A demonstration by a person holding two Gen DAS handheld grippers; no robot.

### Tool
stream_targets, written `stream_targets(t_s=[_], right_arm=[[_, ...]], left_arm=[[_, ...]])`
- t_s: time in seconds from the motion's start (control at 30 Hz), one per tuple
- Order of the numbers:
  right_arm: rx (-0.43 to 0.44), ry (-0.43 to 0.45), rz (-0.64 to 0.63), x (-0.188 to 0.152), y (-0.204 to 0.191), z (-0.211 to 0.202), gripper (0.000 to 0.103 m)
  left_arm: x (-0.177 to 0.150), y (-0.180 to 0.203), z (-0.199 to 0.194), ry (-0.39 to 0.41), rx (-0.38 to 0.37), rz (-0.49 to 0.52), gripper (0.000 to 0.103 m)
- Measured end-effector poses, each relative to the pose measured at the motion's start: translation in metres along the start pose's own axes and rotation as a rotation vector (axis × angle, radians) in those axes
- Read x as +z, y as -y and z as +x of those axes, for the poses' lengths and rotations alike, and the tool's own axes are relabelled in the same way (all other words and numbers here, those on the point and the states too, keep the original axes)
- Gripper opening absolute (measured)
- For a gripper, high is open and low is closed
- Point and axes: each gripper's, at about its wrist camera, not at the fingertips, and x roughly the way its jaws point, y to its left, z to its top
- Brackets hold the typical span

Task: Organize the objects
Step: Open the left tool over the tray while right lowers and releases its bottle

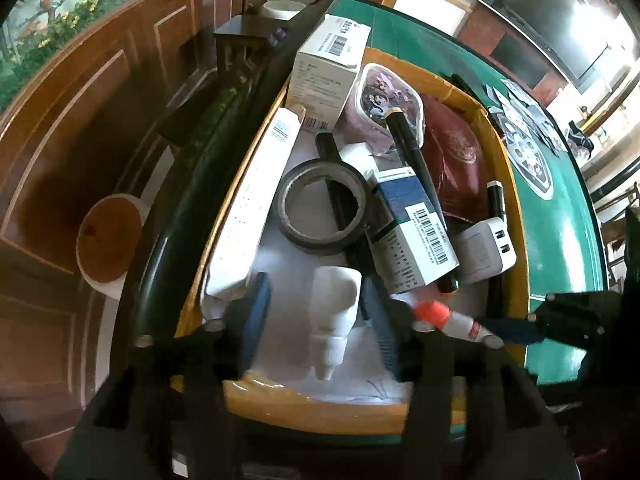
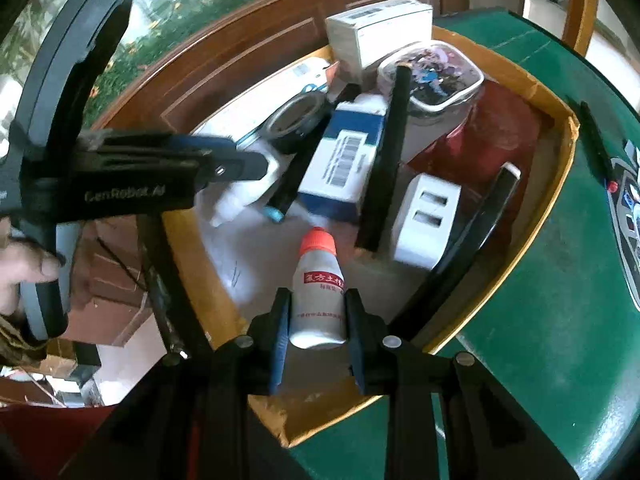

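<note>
Your right gripper [image 2: 316, 322] clamps the orange-capped bottle [image 2: 318, 280] over the cardboard box [image 2: 560, 168]. Your left gripper [image 1: 316, 320] straddles the white nozzle bottle [image 1: 334, 304], jaws apart, pads clear of it. Looks like the dropping-in step. Next: lower the bottle to the bare floor before the charger [image 2: 426, 220], then release.

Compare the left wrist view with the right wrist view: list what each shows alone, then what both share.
Left wrist only: a round wooden stool beside the table.
Right wrist only: a hand holding the left gripper's handle.
Both: the cardboard box, tape roll, USB charger, blue-and-white carton, white dropper bottle, and the orange-capped bottle clamped in the right gripper's jaws.
</note>
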Motion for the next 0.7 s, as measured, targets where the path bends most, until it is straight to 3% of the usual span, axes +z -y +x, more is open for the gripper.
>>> stream_targets(t_s=[0.07,0.2,0.27,0.37,0.5,0.57,0.6,0.7], right_arm=[[0.005,-0.005,-0.021,-0.004,-0.002,0.0,0.026],[0.008,-0.022,-0.057,-0.009,-0.007,0.0,0.026],[0.01,-0.026,-0.069,-0.012,-0.008,-0.001,0.026],[0.022,-0.033,-0.074,-0.012,-0.004,-0.001,0.026],[0.059,0.009,-0.066,-0.015,0.005,-0.011,0.028],[0.079,0.049,-0.066,-0.02,0.007,-0.022,0.048],[0.081,0.078,-0.063,-0.024,0.009,-0.03,0.064],[0.105,0.155,-0.043,-0.036,0.015,-0.051,0.074]], left_arm=[[-0.001,0.001,0.002,-0.01,-0.003,-0.006,0.055],[-0.004,0.004,0.001,-0.013,0.013,-0.027,0.068],[-0.005,0.006,-0.004,0.0,0.032,-0.034,0.068],[-0.006,0.011,-0.015,0.043,0.106,-0.02,0.068],[0.001,0.019,-0.035,0.096,0.316,-0.008,0.068],[0.004,0.018,-0.046,0.098,0.371,-0.035,0.068],[0.007,0.017,-0.053,0.09,0.356,-0.061,0.068],[0.01,0.012,-0.057,0.037,0.298,-0.118,0.068]])
